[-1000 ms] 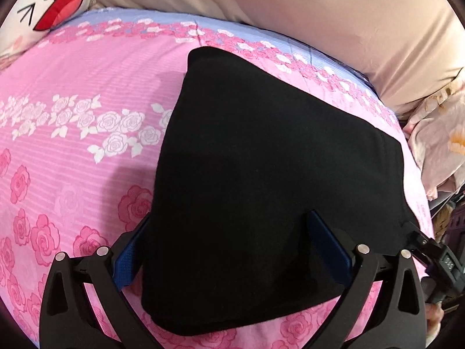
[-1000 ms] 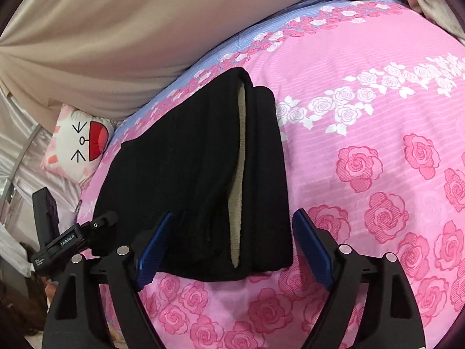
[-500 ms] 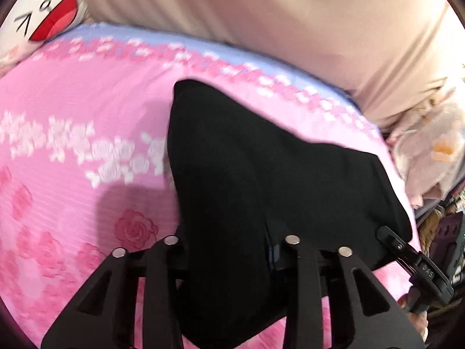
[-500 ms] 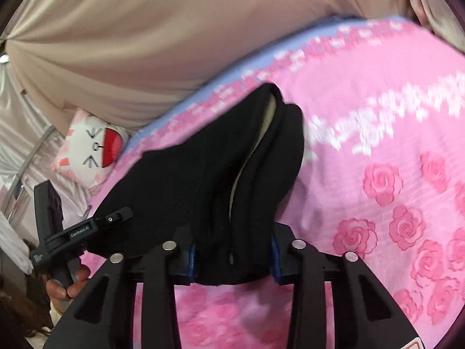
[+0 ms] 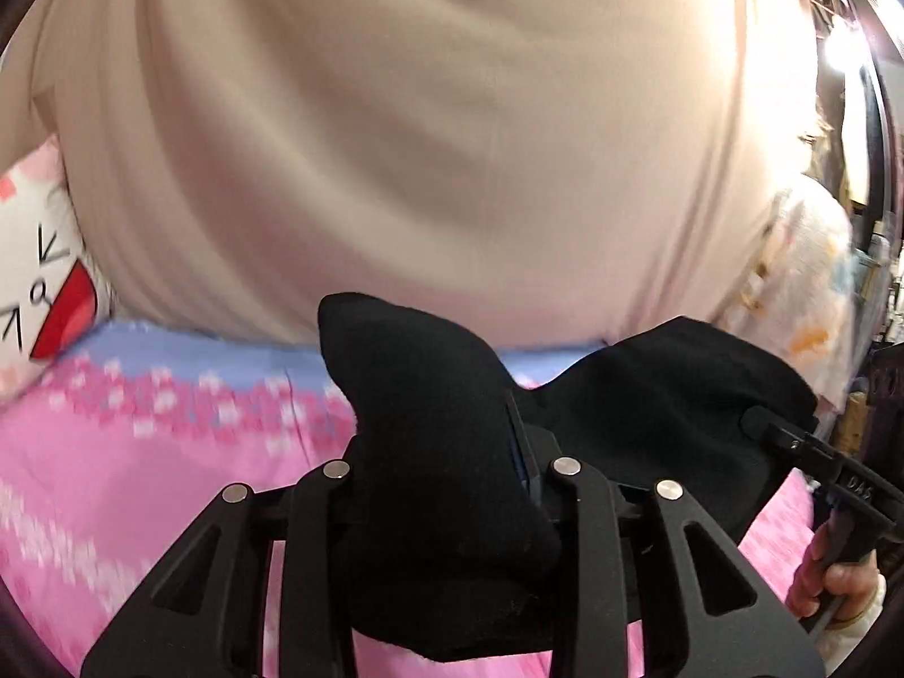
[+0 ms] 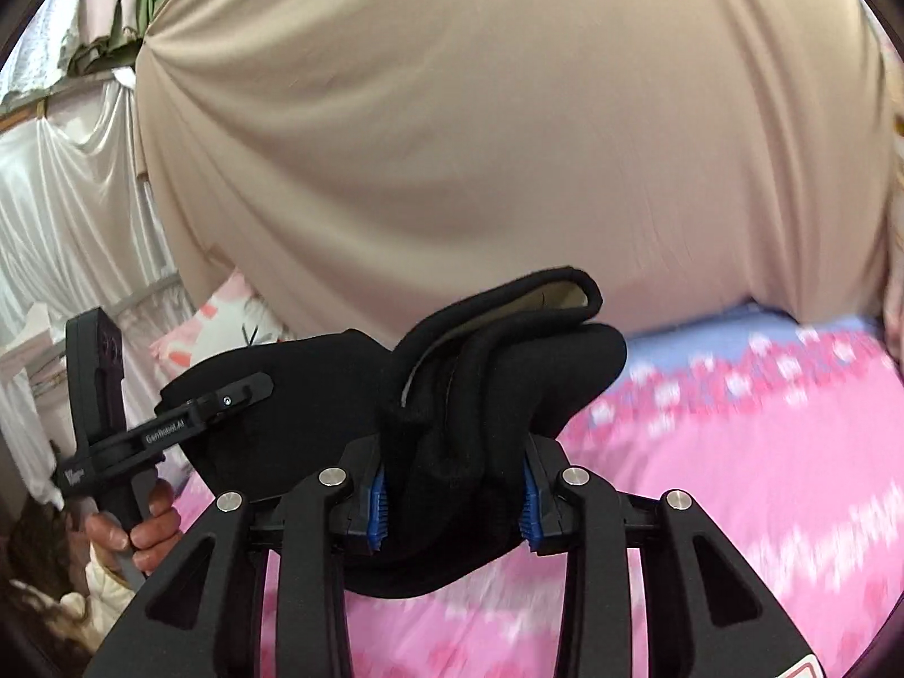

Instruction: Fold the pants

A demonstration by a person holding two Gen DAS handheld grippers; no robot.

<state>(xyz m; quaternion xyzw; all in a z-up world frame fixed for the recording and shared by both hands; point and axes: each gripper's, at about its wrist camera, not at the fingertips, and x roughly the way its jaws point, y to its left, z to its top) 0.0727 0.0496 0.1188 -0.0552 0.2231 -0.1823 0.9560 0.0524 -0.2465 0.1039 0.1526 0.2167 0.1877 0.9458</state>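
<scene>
Left gripper: the left gripper (image 5: pixel 446 486) is clamping a bunched fold of the black pants (image 5: pixel 440 440); its jaws are easing slightly apart, yet the cloth is packed tight between them and bulging out above and below the fingers.
Right gripper: the right gripper (image 6: pixel 452 503) is pinching the other end of the pants (image 6: pixel 480 395) between its blue pads (image 6: pixel 377 508); these jaws are also opening a little, with the thick roll of fabric filling the gap and pressing on both pads.
Pants, place: the folded garment is hanging in the air between the two grippers, above the near part of the pink bedsheet (image 5: pixel 141 480); in the right wrist view a pale lining is showing at the rolled far edge.
Pants, shape: the stretch between the two grips is sagging, while the gripped corners are standing up in peaks.
Hands: in the left wrist view the right hand (image 5: pixel 836 576) is gripping its tool's handle at the far right edge; in the right wrist view the left hand (image 6: pixel 135 531) is wrapping its handle at the near left.
Bedsheet: rose-patterned pink with a blue band (image 6: pixel 706 339) along its far edge, blurred in both views.
Background: a beige curtain (image 5: pixel 424 141) is filling the far side, with a white cartoon-face pillow (image 5: pixel 39 294) lying at the far left of the bed.
</scene>
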